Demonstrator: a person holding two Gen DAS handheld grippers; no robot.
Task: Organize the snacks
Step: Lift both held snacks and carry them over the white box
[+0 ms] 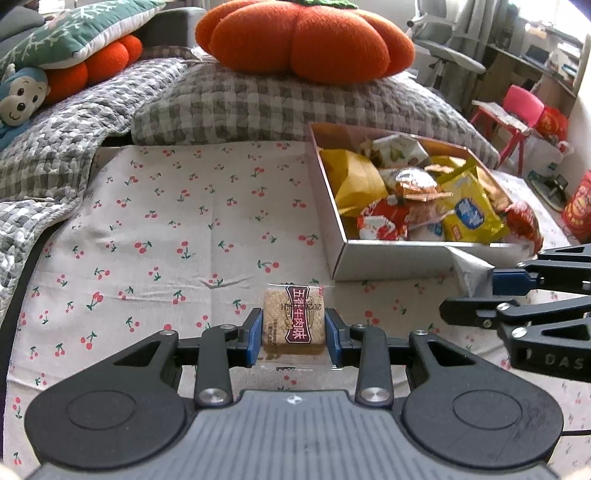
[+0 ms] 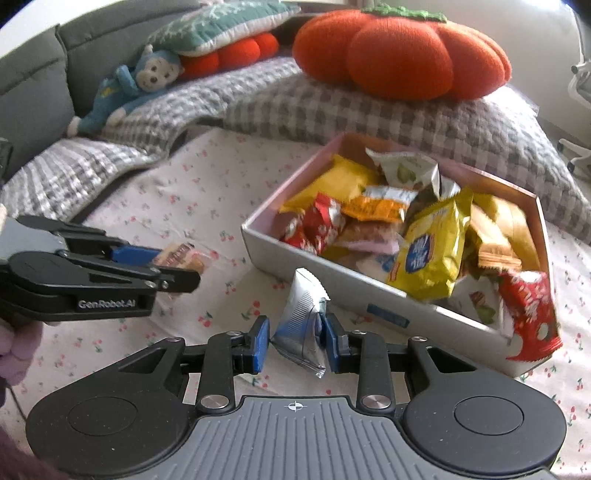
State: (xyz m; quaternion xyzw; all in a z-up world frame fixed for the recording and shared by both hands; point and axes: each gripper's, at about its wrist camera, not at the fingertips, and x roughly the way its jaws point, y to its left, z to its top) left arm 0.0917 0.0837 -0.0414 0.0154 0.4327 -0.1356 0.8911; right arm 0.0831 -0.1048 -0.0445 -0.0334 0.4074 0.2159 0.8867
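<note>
My left gripper (image 1: 294,334) is shut on a small clear-wrapped grain cracker packet (image 1: 294,319) with a dark red label, held above the cherry-print cloth (image 1: 166,229). It also shows in the right wrist view (image 2: 183,258). My right gripper (image 2: 294,338) is shut on a silver foil snack pouch (image 2: 301,317), just in front of the near wall of the open white box (image 2: 332,273). The box holds several snack packs, with a yellow pack (image 2: 428,251) and a red pack (image 2: 528,306) near its front. The box shows at the right in the left wrist view (image 1: 391,258).
A grey checked quilt (image 1: 229,107) lies behind the cloth, with an orange pumpkin cushion (image 1: 306,40) on it. A blue monkey toy (image 2: 122,96) and a green pillow (image 2: 221,26) lie far left. A pink stool (image 1: 517,107) and an office chair (image 1: 439,40) stand at the far right.
</note>
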